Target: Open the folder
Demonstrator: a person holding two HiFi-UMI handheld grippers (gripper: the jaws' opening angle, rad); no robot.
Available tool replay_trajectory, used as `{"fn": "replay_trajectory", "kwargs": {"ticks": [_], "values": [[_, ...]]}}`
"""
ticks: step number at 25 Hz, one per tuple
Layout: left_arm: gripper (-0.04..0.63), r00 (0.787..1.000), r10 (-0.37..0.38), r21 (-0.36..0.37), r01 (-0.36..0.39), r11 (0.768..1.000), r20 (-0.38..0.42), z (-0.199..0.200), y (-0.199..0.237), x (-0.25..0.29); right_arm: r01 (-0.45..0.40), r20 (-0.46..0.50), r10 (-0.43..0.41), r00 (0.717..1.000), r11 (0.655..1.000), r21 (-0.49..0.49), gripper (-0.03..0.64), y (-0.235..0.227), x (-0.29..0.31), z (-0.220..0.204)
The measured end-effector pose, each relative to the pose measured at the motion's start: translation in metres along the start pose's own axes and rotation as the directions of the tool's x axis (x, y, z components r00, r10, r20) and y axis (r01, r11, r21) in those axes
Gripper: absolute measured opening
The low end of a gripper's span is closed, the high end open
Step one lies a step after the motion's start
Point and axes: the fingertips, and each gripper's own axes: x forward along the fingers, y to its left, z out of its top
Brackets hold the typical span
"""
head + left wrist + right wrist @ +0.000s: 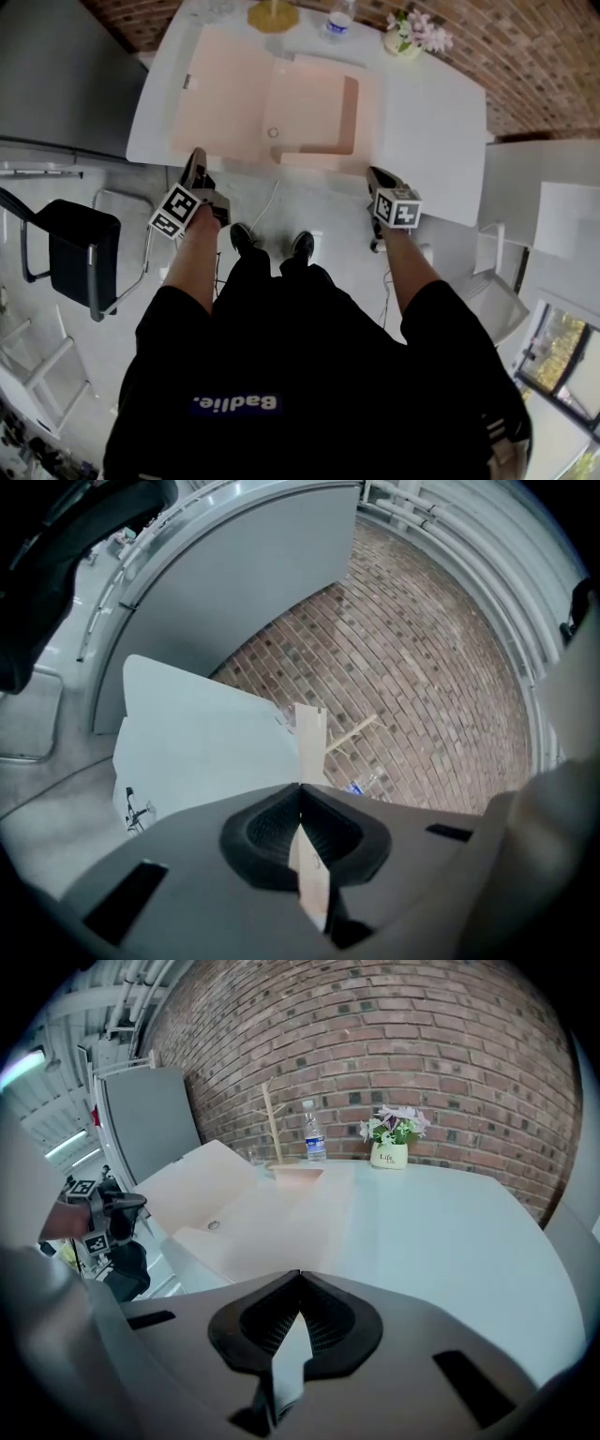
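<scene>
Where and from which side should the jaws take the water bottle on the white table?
Probably best to grip the water bottle round its straight body, below the cap, jaws level, coming from the near side over the table. It stands upright, with the wooden stand on its left, the flower pot on its right and the brick wall behind.

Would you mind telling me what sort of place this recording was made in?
Probably an office or meeting room: a white table stands by a brick wall, with a water bottle and potted flowers on it and a black chair nearby.
</scene>
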Motion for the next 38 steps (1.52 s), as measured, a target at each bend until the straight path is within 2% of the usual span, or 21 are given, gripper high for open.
{"fn": "replay_trajectory", "kwargs": {"ticks": [7, 19, 24, 32, 38], "values": [[0.003, 0.998, 0.062, -0.125, -0.062, 0.99, -0.005, -0.003, 0.043, 0.008, 0.036, -0.019, -0.036, 0.999, 0.999, -0.005, 0.028, 0.001, 0.0, 0.001], [0.005, 0.993, 0.107, -0.231, -0.113, 0.966, -0.042, -0.014, 0.082, 0.019, 0.07, -0.03, -0.069, 0.997, 0.997, 0.013, 0.028, 0.0, 0.0, 0.001], [0.005, 0.992, 0.116, -0.25, -0.127, 0.96, -0.057, -0.018, 0.088, 0.021, 0.075, -0.024, -0.074, 0.997, 0.997, 0.034, 0.028, -0.001, -0.001, 0.002], [0.011, 0.991, 0.119, -0.233, -0.128, 0.964, -0.054, -0.019, 0.093, 0.022, 0.068, -0.026, -0.067, 0.997, 0.997, 0.035, 0.028, -0.001, 0.001, 0.002], [0.025, 0.998, 0.052, -0.231, -0.057, 0.971, -0.027, -0.012, 0.077, 0.017, 0.066, -0.033, -0.065, 0.997, 0.997, 0.033, 0.028, 0.0, 0.001, 0.001]]}}
